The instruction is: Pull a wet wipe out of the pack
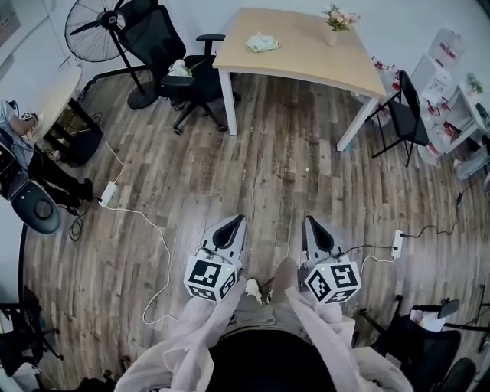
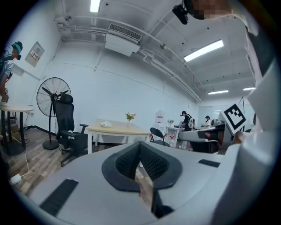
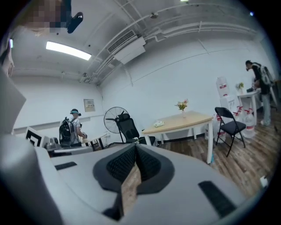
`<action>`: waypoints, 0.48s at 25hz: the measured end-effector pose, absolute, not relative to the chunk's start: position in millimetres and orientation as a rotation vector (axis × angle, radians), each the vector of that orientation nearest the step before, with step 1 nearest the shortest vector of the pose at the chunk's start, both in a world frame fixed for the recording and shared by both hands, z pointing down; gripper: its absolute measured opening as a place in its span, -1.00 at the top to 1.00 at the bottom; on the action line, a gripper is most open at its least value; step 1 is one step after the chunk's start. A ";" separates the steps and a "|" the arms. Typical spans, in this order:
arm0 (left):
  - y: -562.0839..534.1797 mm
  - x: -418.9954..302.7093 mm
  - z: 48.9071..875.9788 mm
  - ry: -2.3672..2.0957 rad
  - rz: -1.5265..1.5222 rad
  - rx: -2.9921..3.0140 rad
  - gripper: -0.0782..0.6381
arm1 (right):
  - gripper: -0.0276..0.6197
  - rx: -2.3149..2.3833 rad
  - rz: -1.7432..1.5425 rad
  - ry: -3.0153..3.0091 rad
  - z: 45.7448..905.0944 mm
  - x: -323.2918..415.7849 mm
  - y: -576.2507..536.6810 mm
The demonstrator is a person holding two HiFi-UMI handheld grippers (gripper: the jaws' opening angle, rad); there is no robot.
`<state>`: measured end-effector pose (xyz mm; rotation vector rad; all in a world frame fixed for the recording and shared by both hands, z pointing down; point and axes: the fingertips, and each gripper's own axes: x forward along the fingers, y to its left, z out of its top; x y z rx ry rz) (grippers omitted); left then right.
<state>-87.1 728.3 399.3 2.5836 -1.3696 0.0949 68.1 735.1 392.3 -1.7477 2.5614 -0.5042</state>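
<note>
The wet wipe pack (image 1: 262, 43), pale green, lies on the wooden table (image 1: 306, 53) across the room, well ahead of both grippers. It is a small shape in the left gripper view (image 2: 106, 124) and in the right gripper view (image 3: 159, 124). My left gripper (image 1: 232, 224) and right gripper (image 1: 315, 226) are held side by side over the plank floor, close to my body, pointing toward the table. The left gripper's (image 2: 140, 146) black pads meet at the tip with nothing between them. The right gripper (image 3: 135, 147) is likewise shut and empty.
A flower vase (image 1: 337, 23) stands at the table's far corner. A black office chair (image 1: 176, 57) and a standing fan (image 1: 96, 31) are left of the table, a folding chair (image 1: 406, 107) to its right. A power strip (image 1: 108, 193) with white cable lies on the floor at left.
</note>
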 end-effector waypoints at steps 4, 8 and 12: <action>729.6 -89.3 400.2 -1.350 0.101 2.593 0.75 | 0.88 -1.736 -0.521 2.505 388.6 65.2 732.0; 724.4 -91.4 401.6 -1.341 0.100 2.584 0.75 | 0.88 -1.720 -0.553 2.469 386.5 66.5 723.9; 710.0 -92.0 405.0 -1.330 0.087 2.568 0.75 | 0.88 -1.729 -0.571 2.471 392.5 66.3 710.9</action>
